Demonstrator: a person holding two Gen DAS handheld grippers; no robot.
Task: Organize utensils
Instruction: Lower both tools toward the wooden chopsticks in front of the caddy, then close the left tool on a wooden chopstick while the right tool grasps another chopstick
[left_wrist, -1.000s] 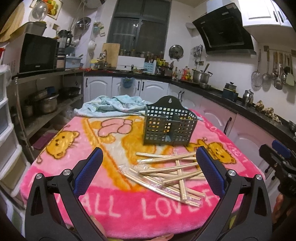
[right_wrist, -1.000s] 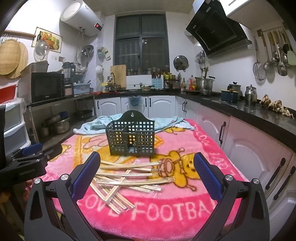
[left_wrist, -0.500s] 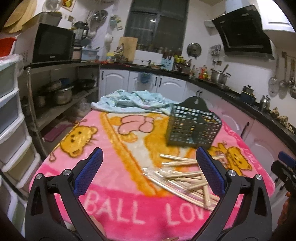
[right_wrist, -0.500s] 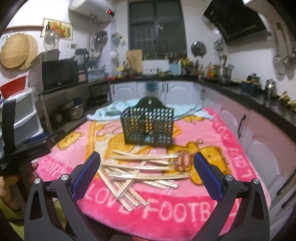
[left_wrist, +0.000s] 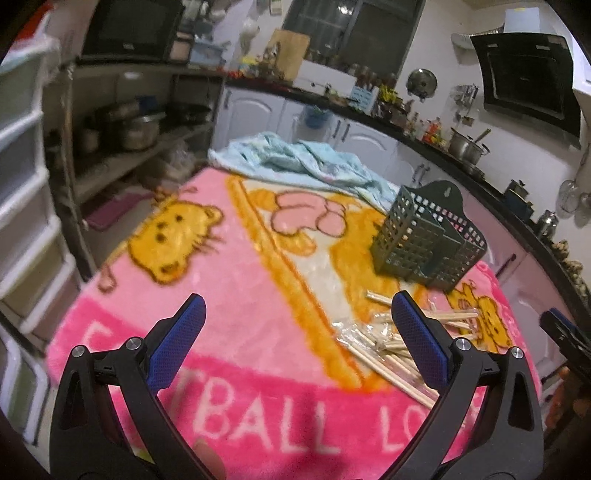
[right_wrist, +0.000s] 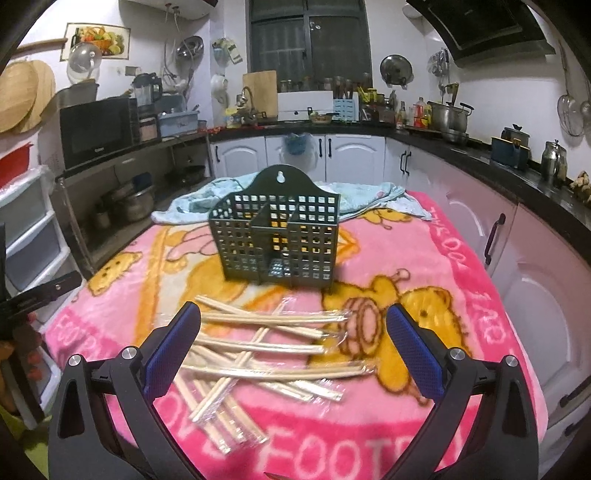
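Note:
Several pairs of wooden chopsticks in clear wrappers (right_wrist: 258, 347) lie scattered on the pink blanket (right_wrist: 369, 424). They also show in the left wrist view (left_wrist: 384, 350), to the right. A dark green lattice utensil basket (right_wrist: 275, 243) stands upright behind them, empty; it also shows in the left wrist view (left_wrist: 428, 240). My right gripper (right_wrist: 293, 343) is open above the near chopsticks. My left gripper (left_wrist: 297, 339) is open over the bare blanket (left_wrist: 240, 295), left of the chopsticks.
A crumpled light blue towel (left_wrist: 299, 162) lies at the far end of the table. White cabinets and a dark counter (right_wrist: 461, 147) run along the right and back. Shelves with pots (left_wrist: 136, 129) and plastic drawers (left_wrist: 26, 229) stand on the left.
My left gripper has swung left, so chopsticks and basket shifted right in its view. My right gripper has moved closer over the chopsticks. Both stay open.

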